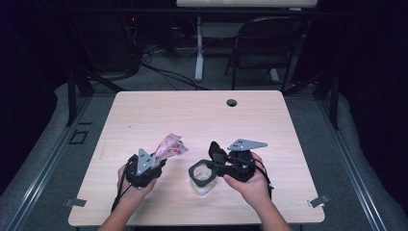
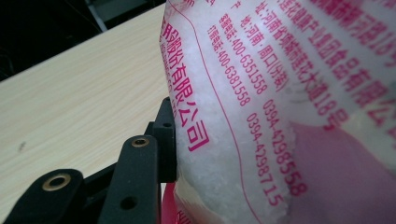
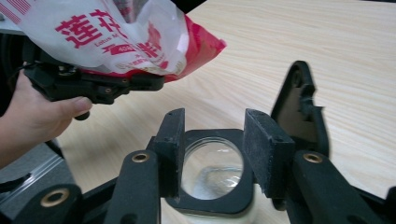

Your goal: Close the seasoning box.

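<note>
Two tools are seen over a pale wooden tabletop (image 1: 202,110), near its front edge. A cable hole (image 1: 232,102) is noted near the far edge.

The left tool (image 1: 153,161) is clenched on a red-and-white printed bag (image 1: 171,146); in the left gripper view one black pad is pressed flat against the bag's film, behind which white grains are visible. The bag is held clear of the tabletop, its top pointing up and toward the far side, just left of the jar.

A clear glass jar (image 1: 203,183) with a black square-collared lid (image 1: 201,172) is stood on the tabletop between the two hands. The right tool (image 3: 212,140) is placed at the lid, one pad on either side of its round opening. Whether the pads press on the lid cannot be told.
</note>
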`<state>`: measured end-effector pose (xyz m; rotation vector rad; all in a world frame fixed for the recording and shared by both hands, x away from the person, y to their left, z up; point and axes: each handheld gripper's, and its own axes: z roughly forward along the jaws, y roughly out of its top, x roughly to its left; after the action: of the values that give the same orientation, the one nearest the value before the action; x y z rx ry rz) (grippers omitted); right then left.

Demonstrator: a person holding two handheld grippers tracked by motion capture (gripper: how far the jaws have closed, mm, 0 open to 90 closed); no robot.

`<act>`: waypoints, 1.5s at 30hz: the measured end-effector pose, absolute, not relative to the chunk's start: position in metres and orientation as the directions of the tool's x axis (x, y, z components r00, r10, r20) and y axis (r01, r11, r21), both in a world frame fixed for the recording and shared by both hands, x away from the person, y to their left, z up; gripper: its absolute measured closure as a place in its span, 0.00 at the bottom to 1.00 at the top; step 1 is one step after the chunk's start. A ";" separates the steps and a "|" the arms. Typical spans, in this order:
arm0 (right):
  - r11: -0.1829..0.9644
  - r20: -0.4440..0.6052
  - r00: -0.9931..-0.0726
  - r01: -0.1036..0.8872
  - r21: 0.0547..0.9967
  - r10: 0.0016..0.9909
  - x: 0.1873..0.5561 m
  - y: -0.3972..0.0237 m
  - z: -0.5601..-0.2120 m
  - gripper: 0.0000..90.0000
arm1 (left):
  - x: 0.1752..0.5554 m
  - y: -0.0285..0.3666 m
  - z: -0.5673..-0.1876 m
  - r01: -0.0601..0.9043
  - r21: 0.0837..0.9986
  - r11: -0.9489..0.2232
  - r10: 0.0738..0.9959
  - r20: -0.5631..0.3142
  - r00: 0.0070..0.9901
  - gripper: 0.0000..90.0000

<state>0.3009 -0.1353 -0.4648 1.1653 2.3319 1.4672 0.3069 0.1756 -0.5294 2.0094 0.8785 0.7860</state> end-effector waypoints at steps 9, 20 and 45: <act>0.217 0.264 -0.681 0.534 0.817 0.683 0.301 -0.137 -0.461 0.74 | 0.301 0.172 -0.531 0.270 0.807 -0.525 0.772 0.317 0.551 0.68; 0.215 0.265 -0.684 0.531 0.820 0.680 0.301 -0.136 -0.462 0.73 | 0.297 0.165 -0.534 0.235 0.778 -0.583 0.738 0.388 0.552 0.68; 0.212 0.259 -0.690 0.519 0.828 0.676 0.299 -0.137 -0.459 0.72 | 0.291 0.157 -0.535 0.175 0.727 -0.664 0.684 0.496 0.535 0.68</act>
<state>0.2994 -0.1370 -0.4589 1.1539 2.3176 1.4819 0.2905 0.1570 -0.5348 2.1548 0.6928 1.0661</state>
